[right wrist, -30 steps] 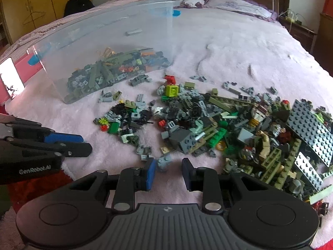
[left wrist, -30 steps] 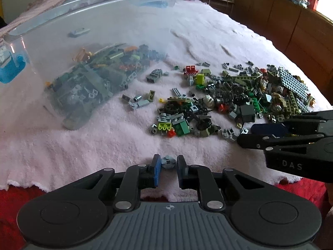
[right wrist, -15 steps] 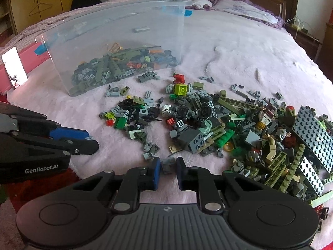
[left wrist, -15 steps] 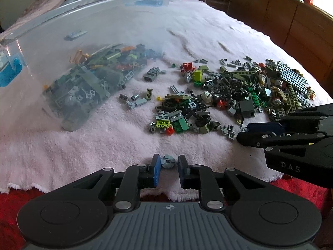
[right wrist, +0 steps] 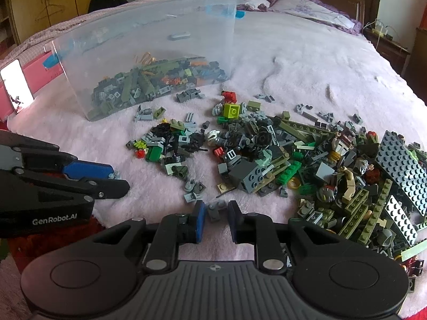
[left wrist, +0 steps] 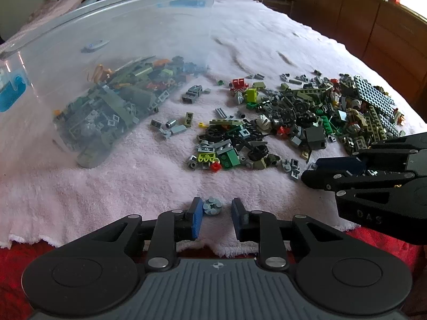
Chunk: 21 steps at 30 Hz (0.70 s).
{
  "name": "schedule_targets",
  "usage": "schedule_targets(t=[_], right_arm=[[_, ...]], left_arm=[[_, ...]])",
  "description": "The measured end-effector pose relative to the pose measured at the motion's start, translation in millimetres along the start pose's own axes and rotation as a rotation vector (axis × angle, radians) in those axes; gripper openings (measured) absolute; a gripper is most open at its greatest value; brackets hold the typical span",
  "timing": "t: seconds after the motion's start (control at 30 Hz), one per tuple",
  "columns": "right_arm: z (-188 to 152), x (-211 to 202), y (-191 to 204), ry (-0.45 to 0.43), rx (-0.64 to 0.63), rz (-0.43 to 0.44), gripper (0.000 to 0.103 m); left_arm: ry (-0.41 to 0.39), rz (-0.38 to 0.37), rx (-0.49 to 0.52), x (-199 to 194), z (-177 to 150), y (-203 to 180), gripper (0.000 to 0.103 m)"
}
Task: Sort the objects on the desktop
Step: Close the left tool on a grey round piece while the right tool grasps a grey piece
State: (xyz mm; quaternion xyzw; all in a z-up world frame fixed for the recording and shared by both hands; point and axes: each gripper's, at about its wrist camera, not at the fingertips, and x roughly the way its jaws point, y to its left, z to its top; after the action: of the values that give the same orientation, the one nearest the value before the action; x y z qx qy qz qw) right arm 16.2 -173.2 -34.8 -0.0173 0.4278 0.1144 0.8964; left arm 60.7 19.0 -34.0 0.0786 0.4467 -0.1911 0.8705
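On a bed covered with a pale pink fleece blanket [left wrist: 112, 184], loose toy building bricks lie in a spread-out pile [right wrist: 280, 157]. Behind and to the left of the pile stands a clear plastic bin [right wrist: 149, 48], tilted, with more bricks heaped in its lower corner.

Near the blanket's front edge, the left gripper [left wrist: 213, 209] has a small round grey stud piece [left wrist: 212, 206] between its blue pads — the piece sits against the left pad with a clear gap to the right pad, so it is not clamped. Its jaws have just been opening.

Just to the right, the right gripper [right wrist: 216, 213] has a small grey brick [right wrist: 215, 210] between its pads, with narrow gaps on both sides. Its jaws closed in and have just eased apart a little.

Each gripper shows in the other's camera — close side by side, both pointing down at the blanket.
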Motion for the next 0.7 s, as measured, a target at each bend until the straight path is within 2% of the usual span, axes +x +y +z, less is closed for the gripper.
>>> schedule_targets(t=[0.23,0.47,0.7], right_arm=[[-0.9,1.2,0.5,0.001,-0.002,-0.003,0.020],[-2.1,1.6,0.2,-0.005,0.004,-0.004,0.019],[-2.1,1.1,-0.9,-0.010,0.017,-0.003,0.018]], left_arm=[[-0.002,0.001,0.002,0.4,0.6,-2.1,0.024],[-0.006,0.001,0.008,-0.8,0.5,-4.4,0.017],[-0.013,0.005,0.009,-4.0,0.7,-6.3,0.016]])
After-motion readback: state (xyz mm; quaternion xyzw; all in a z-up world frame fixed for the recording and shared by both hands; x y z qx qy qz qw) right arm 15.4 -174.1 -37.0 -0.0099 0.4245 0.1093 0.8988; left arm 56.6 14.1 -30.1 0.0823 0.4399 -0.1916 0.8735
